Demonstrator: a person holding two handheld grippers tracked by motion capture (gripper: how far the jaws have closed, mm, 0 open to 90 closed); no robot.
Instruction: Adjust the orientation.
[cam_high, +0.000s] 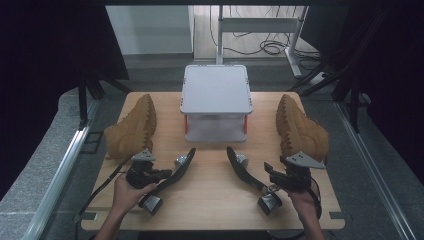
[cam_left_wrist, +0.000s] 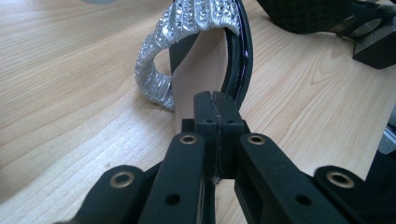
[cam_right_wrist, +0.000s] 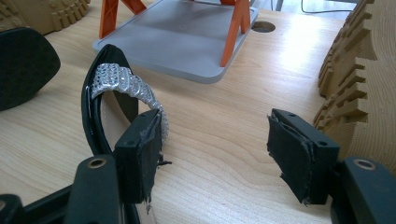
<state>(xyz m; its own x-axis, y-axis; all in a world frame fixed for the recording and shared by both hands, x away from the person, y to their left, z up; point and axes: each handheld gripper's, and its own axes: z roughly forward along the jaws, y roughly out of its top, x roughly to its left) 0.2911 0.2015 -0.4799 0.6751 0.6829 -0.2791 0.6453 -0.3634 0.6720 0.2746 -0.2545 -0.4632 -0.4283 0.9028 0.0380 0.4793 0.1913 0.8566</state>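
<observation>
From the high view, a wooden table (cam_high: 210, 200) is carrying a grey shelf (cam_high: 216, 89) on orange legs at the far middle. A tan boot (cam_high: 132, 127) is lying on its side at the left, and a second tan boot (cam_high: 301, 129) is lying the same way at the right, both with their soles facing inward. Two black sandals are lying on their sides near the front: the left sandal (cam_high: 172, 175) is angling toward the shelf, and the right sandal (cam_high: 247, 172) is mirroring it. The left gripper (cam_high: 165, 175) is sitting against the left sandal, with the person's hand (cam_high: 127, 192) wrapping its handle. The right gripper (cam_high: 267, 182) is resting at the heel end of the right sandal.

In the left gripper view, the jaws are pressing flat together with nothing visibly caught between them. Their tips are lying just against the pale insole of the left sandal (cam_left_wrist: 205, 60), right below its silver beaded strap (cam_left_wrist: 159, 70). The other sandal's black sole is showing at the top right.

In the right gripper view, the jaws are standing wide apart over bare wood. The left pad is sitting just beside the right sandal (cam_right_wrist: 100, 107), near its silver strap, without pinching it. The right pad is sitting close to the ridged sole of the second tan boot (cam_right_wrist: 359, 70). The shelf (cam_right_wrist: 182, 37) is standing beyond.
</observation>
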